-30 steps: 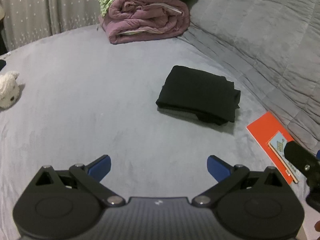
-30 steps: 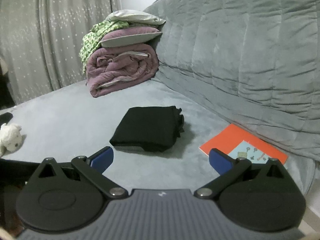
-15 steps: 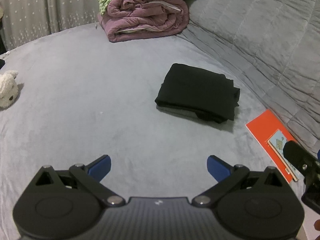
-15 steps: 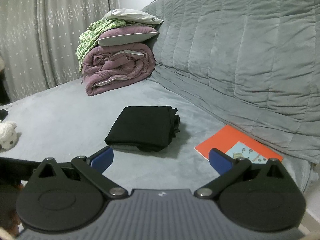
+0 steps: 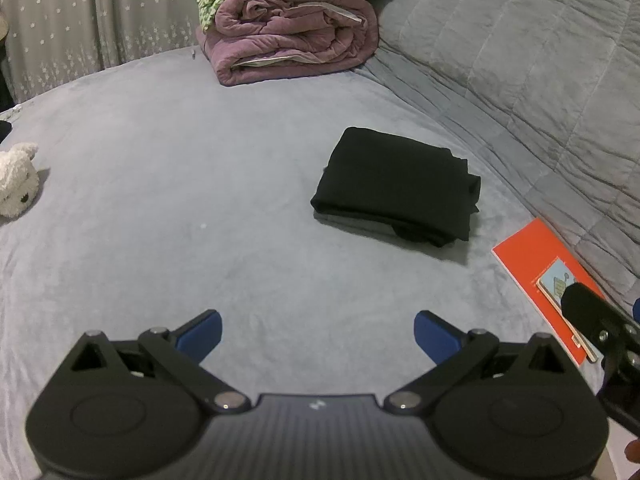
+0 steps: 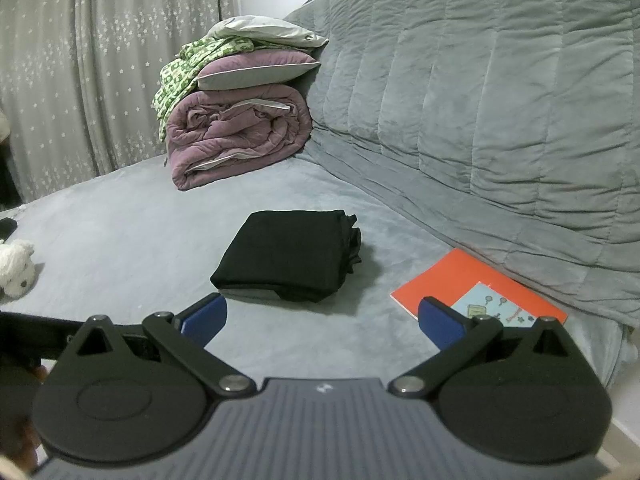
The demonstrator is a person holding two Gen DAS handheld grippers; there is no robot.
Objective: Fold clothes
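Hovering above the grey plush bed (image 5: 160, 208), the left gripper (image 5: 316, 334) and right gripper (image 6: 322, 320) both have their blue-tipped fingers spread wide, holding and touching nothing. A folded black garment (image 5: 394, 192) lies toward the quilted grey headboard (image 6: 500, 120), near a flat orange booklet (image 6: 448, 284) at the bed's right edge; bare bed stretches leftward.

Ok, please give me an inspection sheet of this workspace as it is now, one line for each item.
Surface: grey plush bed cover, smooth.
Job's things: black garment, folded into a rectangle, lying flat.
Clutter: orange book by the quilted grey backrest; white plush toy; rolled purple duvet with pillows on top.
Grippers: left gripper and right gripper open, holding nothing.
Cables: nothing seen.
Surroundings: grey star-patterned curtain.
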